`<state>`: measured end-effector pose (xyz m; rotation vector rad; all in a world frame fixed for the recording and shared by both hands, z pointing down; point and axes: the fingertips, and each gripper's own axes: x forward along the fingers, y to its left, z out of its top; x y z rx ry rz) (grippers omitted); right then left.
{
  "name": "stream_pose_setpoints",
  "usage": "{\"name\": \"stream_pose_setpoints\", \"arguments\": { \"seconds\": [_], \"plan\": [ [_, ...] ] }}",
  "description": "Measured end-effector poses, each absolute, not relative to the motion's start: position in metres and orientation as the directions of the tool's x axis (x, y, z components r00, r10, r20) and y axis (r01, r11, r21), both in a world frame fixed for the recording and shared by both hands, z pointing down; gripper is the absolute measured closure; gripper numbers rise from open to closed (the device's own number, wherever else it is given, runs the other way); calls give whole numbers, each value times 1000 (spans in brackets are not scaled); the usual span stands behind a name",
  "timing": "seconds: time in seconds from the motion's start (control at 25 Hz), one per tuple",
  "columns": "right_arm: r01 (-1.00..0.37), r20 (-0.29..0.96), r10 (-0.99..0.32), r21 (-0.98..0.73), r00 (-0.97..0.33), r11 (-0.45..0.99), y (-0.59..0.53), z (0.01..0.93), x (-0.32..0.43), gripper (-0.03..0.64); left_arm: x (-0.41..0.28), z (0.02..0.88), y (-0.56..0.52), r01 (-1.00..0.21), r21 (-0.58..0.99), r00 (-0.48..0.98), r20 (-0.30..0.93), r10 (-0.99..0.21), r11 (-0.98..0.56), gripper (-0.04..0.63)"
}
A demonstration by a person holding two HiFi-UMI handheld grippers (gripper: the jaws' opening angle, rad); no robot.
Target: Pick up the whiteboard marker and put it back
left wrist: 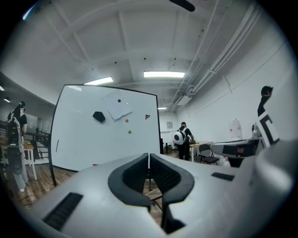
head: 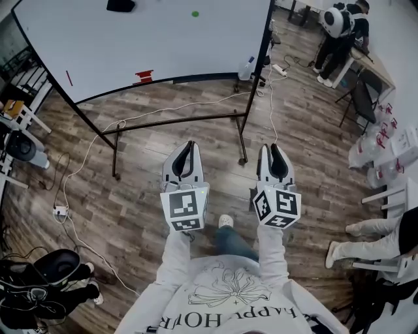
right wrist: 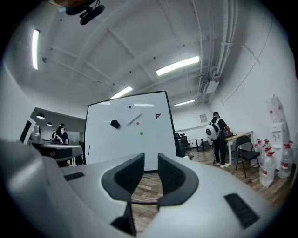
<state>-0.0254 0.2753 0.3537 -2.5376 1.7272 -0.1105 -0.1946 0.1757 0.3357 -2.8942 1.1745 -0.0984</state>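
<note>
The whiteboard (head: 130, 45) stands on a black frame ahead of me, beyond both grippers. A thin red stick, which looks like the marker (head: 68, 78), clings to its left part; it shows as a dark line in the left gripper view (left wrist: 57, 145) and the right gripper view (right wrist: 88, 149). A small red item (head: 144, 77) sits at the board's bottom edge. My left gripper (head: 189, 147) (left wrist: 149, 155) is level with its jaws touching and nothing in them. My right gripper (head: 274, 150) (right wrist: 150, 158) is open and empty, level beside it.
The board's frame legs (head: 241, 140) and white cables (head: 65, 209) lie on the wooden floor between me and the board. A black eraser (head: 121, 5) and a green magnet (head: 194, 14) are on the board. A person with a white backpack (head: 336, 26) stands back right; black bags (head: 52, 274) lie at lower left.
</note>
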Motion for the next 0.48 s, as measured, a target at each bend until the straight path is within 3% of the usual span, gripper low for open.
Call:
{"name": "stream_pose_setpoints", "arguments": {
  "seconds": [0.48],
  "plan": [
    [-951,11,-956,-98,293,-292,187,347,88,517,-83,330,99,-734,-29,677,47,-735,-678,583]
  ]
}}
